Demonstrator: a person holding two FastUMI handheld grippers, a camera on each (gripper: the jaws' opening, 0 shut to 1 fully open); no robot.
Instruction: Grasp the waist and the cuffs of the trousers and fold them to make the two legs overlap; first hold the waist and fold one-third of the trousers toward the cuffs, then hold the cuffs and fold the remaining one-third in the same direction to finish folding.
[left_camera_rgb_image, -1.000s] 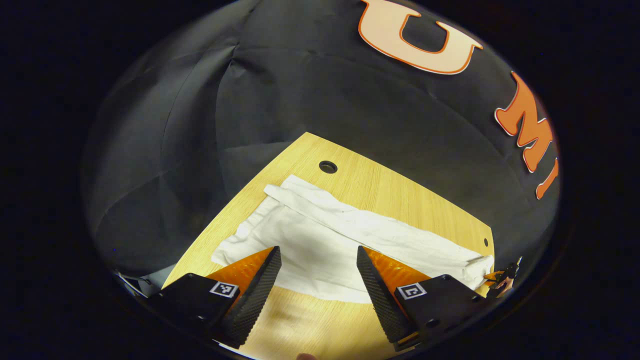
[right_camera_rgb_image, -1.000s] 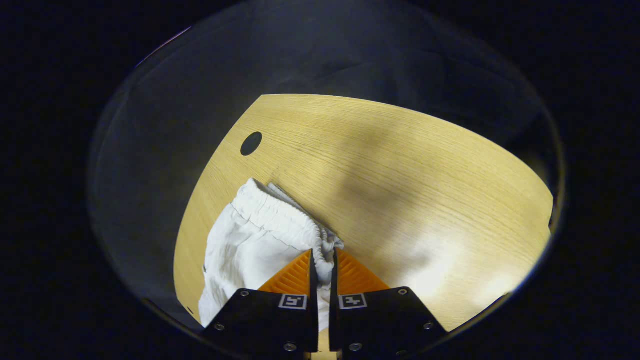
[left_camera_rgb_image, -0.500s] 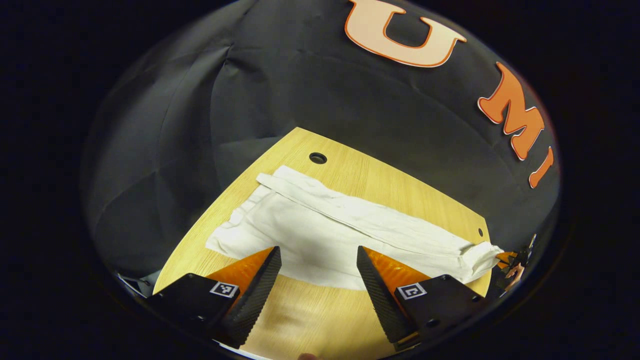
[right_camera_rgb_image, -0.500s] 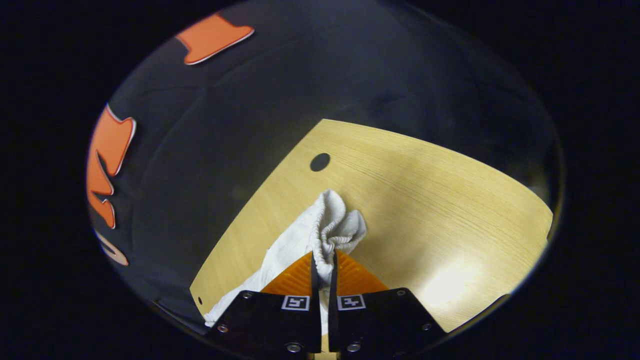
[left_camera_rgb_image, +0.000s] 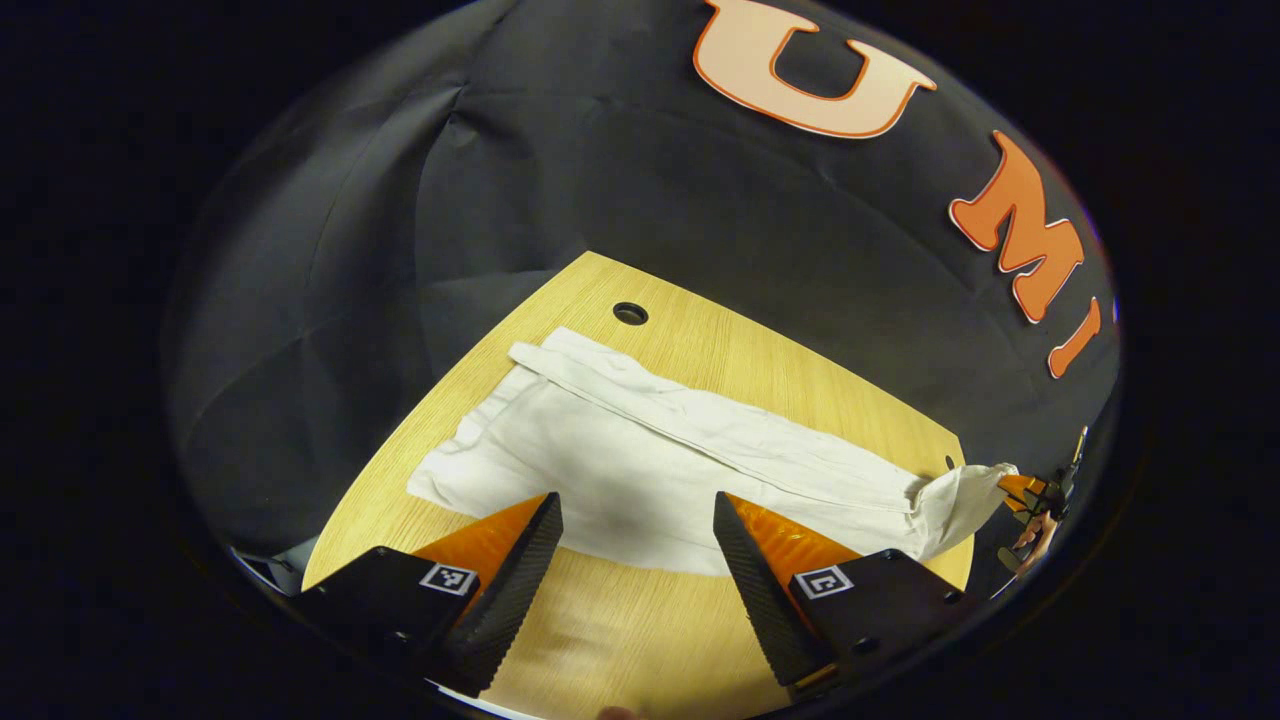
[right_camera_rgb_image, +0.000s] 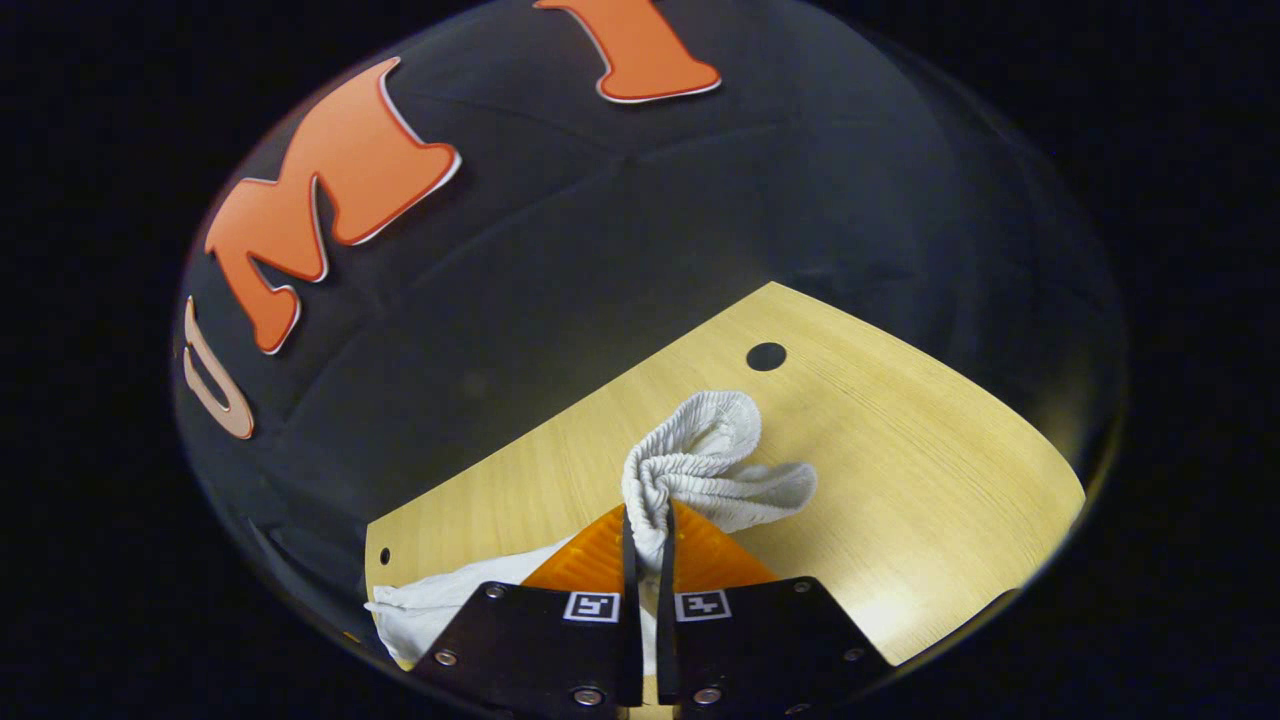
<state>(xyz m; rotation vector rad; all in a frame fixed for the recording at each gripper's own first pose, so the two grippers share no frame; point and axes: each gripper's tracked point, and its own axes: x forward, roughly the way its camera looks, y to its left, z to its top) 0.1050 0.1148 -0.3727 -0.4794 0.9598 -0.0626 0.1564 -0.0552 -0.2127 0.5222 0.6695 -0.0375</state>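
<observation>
On the wooden bench (left_camera_rgb_image: 700, 350) lie white trousers (left_camera_rgb_image: 640, 460). The right gripper (right_camera_rgb_image: 647, 535) pinches their bunched waist (right_camera_rgb_image: 700, 470); the left gripper (left_camera_rgb_image: 637, 540) hovers, fingers spread.

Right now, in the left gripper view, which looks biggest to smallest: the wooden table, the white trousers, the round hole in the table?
1. Wooden table.
2. White trousers, covering much of it.
3. Round hole, by far the smallest, at the table's far corner.
</observation>
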